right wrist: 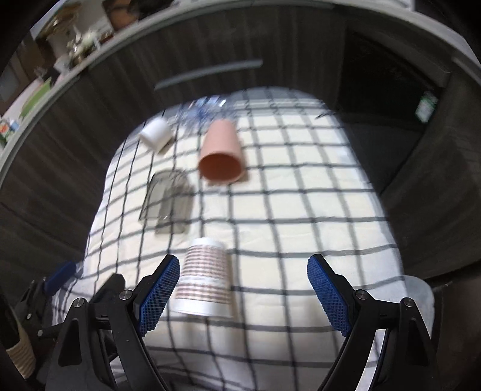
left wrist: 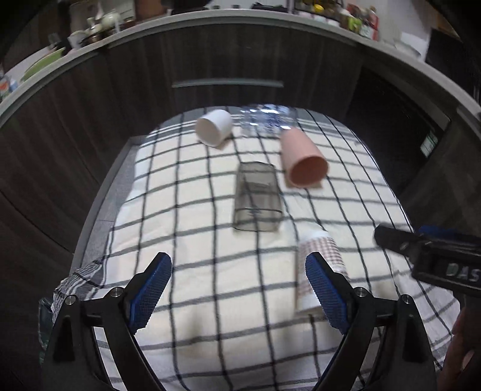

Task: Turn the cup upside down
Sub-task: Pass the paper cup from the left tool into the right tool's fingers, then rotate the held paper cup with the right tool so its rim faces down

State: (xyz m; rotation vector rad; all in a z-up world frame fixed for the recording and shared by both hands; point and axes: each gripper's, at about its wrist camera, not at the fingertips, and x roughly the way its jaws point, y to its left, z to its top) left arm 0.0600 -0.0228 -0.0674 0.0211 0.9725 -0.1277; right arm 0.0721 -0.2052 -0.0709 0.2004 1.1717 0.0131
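Five cups on checked cloth [left wrist: 210, 240]: smooth pink cup [left wrist: 303, 161], translucent grey cup [left wrist: 257, 198]; both grippers' ribbed blue jaws released.

Left gripper [left wrist: 239, 287] agape over checked cloth [left wrist: 210, 246], four toppled cups beyond, smoky cup [left wrist: 257, 198] nearest centre.

A home kitchen: dark wood cabinets [left wrist: 240, 60] with a long handle [left wrist: 227, 83] fill the frame's middle, and a grey counter [left wrist: 300, 21] along the top carries crockery [left wrist: 99, 24].
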